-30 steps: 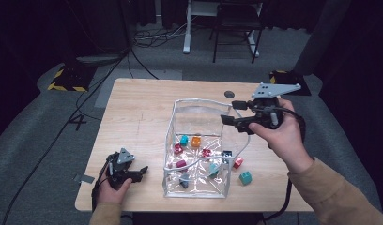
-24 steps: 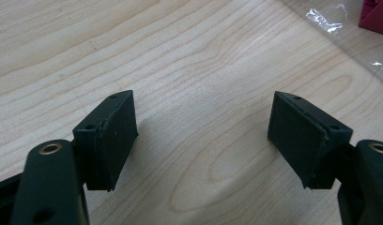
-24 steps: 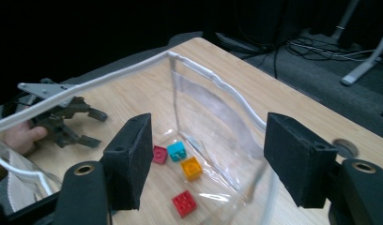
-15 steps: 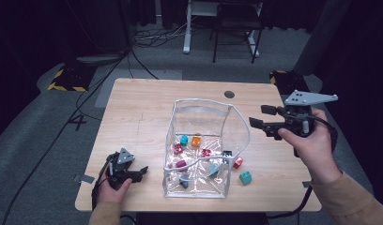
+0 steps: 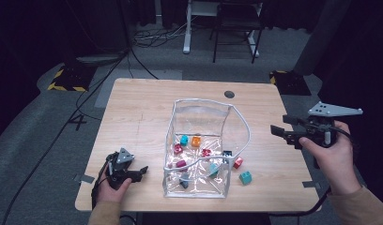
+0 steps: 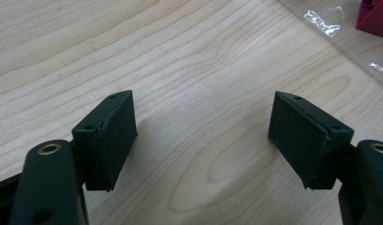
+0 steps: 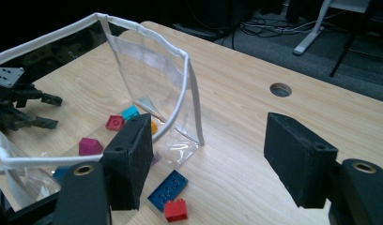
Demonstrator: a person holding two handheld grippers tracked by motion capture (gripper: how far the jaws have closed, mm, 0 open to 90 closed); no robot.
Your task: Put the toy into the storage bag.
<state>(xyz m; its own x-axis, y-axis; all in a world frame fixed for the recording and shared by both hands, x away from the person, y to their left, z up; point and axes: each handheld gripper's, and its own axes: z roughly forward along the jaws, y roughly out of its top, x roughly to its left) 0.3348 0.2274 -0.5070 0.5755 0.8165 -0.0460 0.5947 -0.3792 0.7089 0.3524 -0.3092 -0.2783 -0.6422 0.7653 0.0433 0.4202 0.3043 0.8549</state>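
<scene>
Rightward, toward 3 o'clock, the right claw (image 5: 287,134) has drawn off the clear bag (image 5: 204,145), open and empty; left claw (image 5: 139,172) rests open on the desk (image 5: 142,112).

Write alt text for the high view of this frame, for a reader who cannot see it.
A clear plastic bag stands open on a wooden table with small coloured bricks inside and a red brick and teal brick just outside it. The right gripper is held open above the table's right edge; the left gripper rests open near the front left corner.
</scene>
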